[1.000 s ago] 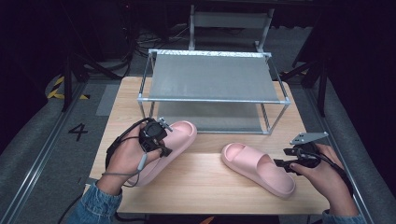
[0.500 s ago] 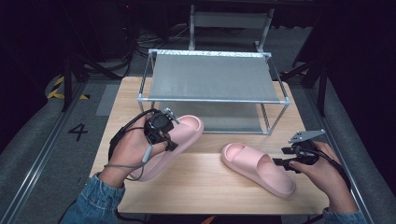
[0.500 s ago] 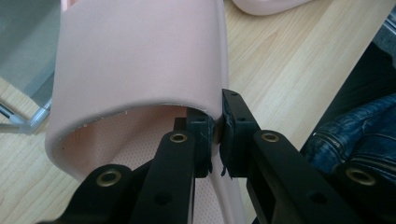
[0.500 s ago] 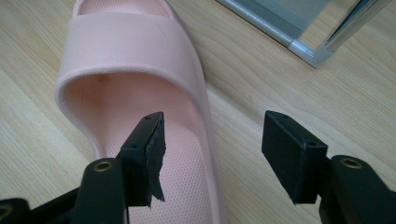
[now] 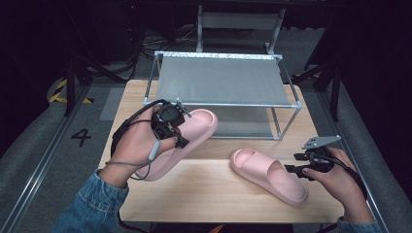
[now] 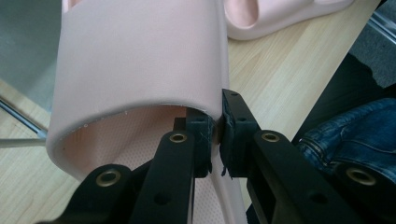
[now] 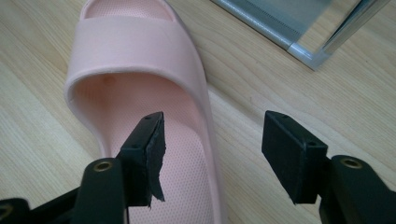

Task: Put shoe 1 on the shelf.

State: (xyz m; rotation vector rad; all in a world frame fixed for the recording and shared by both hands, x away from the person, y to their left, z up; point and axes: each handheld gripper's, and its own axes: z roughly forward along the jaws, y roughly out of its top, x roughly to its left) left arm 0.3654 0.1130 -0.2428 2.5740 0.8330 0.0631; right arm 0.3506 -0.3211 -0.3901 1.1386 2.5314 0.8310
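On wooden table (image 5: 204,194), two pink slippers (image 5: 194,131) (image 5: 269,175); two tongs (image 5: 171,124) (image 5: 297,164).

Numeral "4" on the grey floor (image 5: 58,160)

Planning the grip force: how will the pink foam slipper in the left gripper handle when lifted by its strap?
The pink foam slipper probably flexes: its strap is a thin curved band. It looks light, since the left gripper pinches just the strap's edge. The matte surface likely resists slipping.

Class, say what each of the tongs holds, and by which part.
Left tongs clamp the side edge of one pink foam slipper's strap. Right tongs are open, holding nothing.
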